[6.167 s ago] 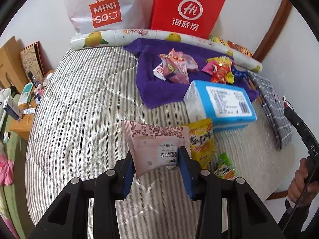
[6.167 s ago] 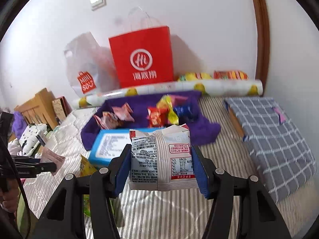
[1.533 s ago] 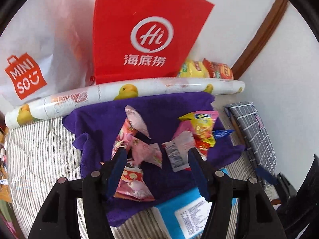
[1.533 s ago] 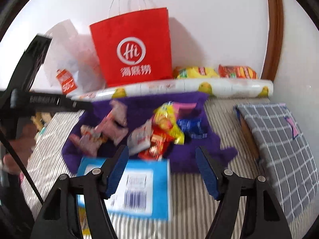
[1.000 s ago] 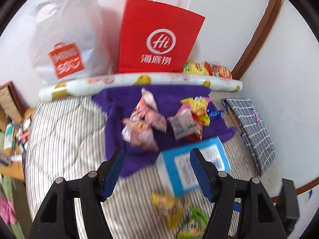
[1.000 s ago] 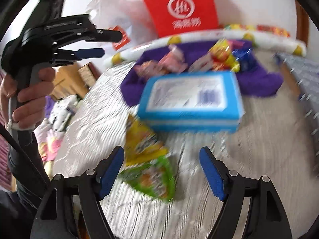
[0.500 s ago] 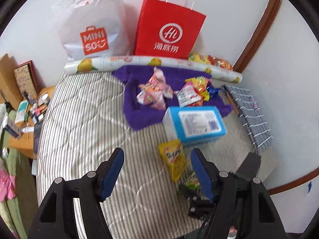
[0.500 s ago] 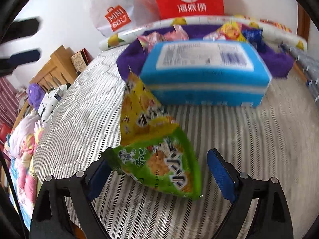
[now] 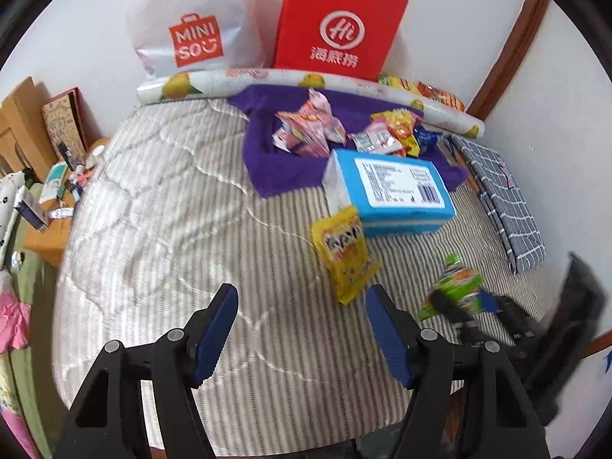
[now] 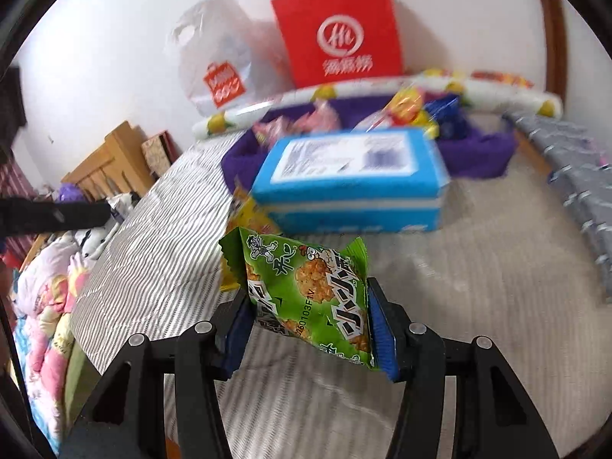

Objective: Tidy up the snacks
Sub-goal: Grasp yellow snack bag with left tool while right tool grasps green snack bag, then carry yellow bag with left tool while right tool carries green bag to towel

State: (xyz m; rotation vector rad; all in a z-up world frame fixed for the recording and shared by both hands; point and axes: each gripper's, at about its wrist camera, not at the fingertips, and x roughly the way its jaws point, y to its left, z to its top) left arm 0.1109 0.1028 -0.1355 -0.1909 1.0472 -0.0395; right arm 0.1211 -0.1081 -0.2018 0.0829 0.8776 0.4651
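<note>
The right gripper [image 10: 308,317] has just been closing, and its fingers [image 10: 378,325] now clench the green packet [image 10: 310,294] by its two side edges. In the left wrist view the packet [image 9: 457,287] looks lifted just clear of the bed [image 9: 172,210], near its front right corner, though blur there makes the gap hard to judge. The left gripper [image 9: 302,329] hangs released over bare quilt with nothing between its fingers [image 9: 216,325].

The step in hand is the pick-up of the green packet. The yellow packet [image 9: 344,252] lies flat on the bed, just in front of the blue box [image 9: 390,191] and touching its near corner. Further back, the purple towel [image 9: 275,160] holds two heaps: a pink heap [image 9: 310,130] to the left and a mixed heap [image 9: 394,134] of red, yellow and blue packets to the right. That layout suggests the towel is where snacks get sorted.

The next move probably calls for carrying the green packet up and over the blue box to the towel, keeping it high enough to clear the box top, then releasing it on or beside the matching heap; which heap it belongs to cannot be told. The grip sits on the packet's thin edges, so a quick swing could let it slip. The left gripper is free and is near the yellow packet, an easy next pick.
</note>
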